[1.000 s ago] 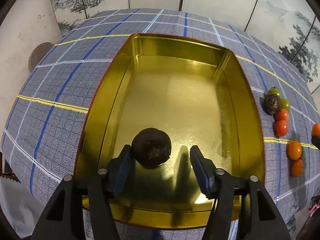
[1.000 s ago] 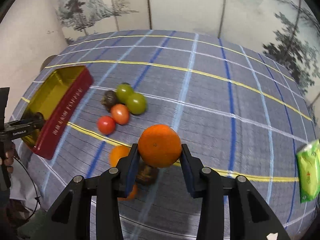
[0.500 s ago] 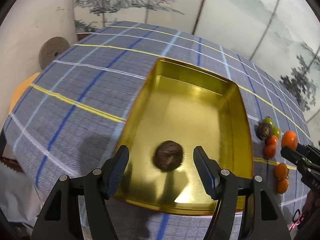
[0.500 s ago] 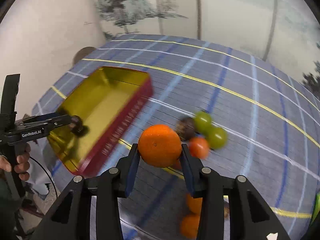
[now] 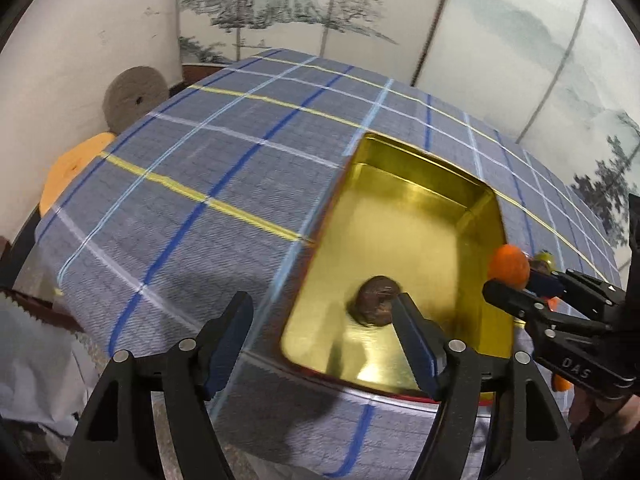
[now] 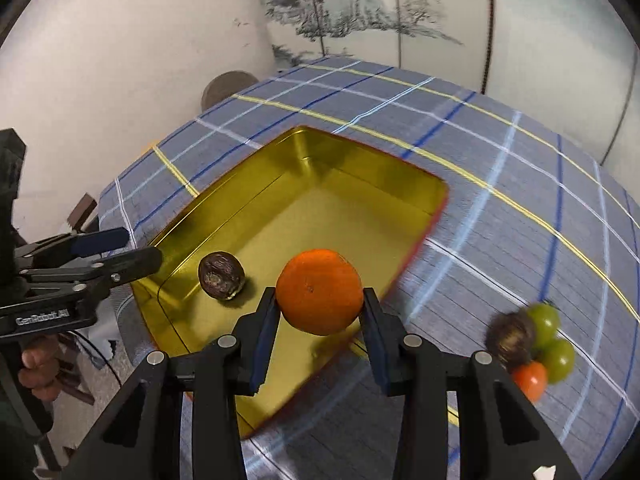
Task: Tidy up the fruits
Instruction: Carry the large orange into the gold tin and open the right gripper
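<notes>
The left claw (image 5: 322,340) hangs with its jaws spread wide and nothing between them, over the near left corner of the gold tin (image 5: 420,184). A dark, wrinkled fruit (image 5: 376,304) lies on the tin's floor close to that corner, resting alone and apart from the walls. Its skin looks dry and rough, so it should grip easily; it is probably light and firm-shelled, best taken across its widest part.

Further right, the right claw (image 6: 320,320) is closed on an orange (image 6: 319,291), held across its middle above the tin's near wall. I judge the orange to be moderately heavy, with a springy peel that gives a little but bruises under hard squeezing; being round, it will likely roll once let go, so it should be set low on the tin's floor. That floor is bare polished metal, slick, with nothing to stop a roll except the walls.

To the right of the tin, more fruit sits in a tight cluster on the tabletop (image 6: 500,152): another dark fruit (image 6: 512,338), two green ones (image 6: 546,318) and a red one (image 6: 530,378), touching one another. They are blurred, so finer detail is unclear.

The tabletop carries a grey-blue checked cloth with blue, white and yellow lines, which should give some friction. Behind stand a plain wall and painted screen panels showing trees.
</notes>
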Available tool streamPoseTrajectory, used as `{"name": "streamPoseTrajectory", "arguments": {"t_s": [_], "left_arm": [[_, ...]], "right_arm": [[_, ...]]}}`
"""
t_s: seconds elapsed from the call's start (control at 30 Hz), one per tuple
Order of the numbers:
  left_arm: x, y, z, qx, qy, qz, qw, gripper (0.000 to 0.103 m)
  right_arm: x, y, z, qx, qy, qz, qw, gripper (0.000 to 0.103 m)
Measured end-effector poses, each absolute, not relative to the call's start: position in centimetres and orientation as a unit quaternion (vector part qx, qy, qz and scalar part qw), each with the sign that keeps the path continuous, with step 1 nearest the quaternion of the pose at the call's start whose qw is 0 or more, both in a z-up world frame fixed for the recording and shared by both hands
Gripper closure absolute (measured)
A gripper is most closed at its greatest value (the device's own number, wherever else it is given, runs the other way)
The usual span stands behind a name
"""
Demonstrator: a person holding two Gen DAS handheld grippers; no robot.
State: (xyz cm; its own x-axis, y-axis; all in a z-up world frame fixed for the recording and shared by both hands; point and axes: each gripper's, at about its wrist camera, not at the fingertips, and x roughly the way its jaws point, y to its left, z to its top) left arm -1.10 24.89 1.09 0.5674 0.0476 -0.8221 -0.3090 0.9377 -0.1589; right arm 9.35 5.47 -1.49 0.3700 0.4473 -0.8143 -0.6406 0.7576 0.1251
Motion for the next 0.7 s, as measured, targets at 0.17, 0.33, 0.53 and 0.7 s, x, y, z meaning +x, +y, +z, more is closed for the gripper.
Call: {"name": "streamPoseTrajectory", "arguments": {"t_s": [0.17,0.33,0.53,0.7], "left_arm": [[-1.8,26.7,0.8,-0.156,0.451,0.131,0.869,0.031],[-2.1,27.7,0.1,-0.164,0.46,0.152,0.859,0.031],[-2.3,28.3,-0.5,-0.172,0.468,0.162,0.852,0.031],[-2.5,28.6,-0.9,-0.172,0.47,0.166,0.85,0.031]], "right_arm": [[10.1,7.4,-2.8,-0.128,0.462,0.335,0.811,0.065],[10.3,8.3,-3.8,-0.155,0.461,0.329,0.81,0.065],[10.3,9.1,-4.1,-0.181,0.455,0.328,0.807,0.065],[10.1,9.6,-4.3,-0.197,0.456,0.329,0.803,0.065]]}}
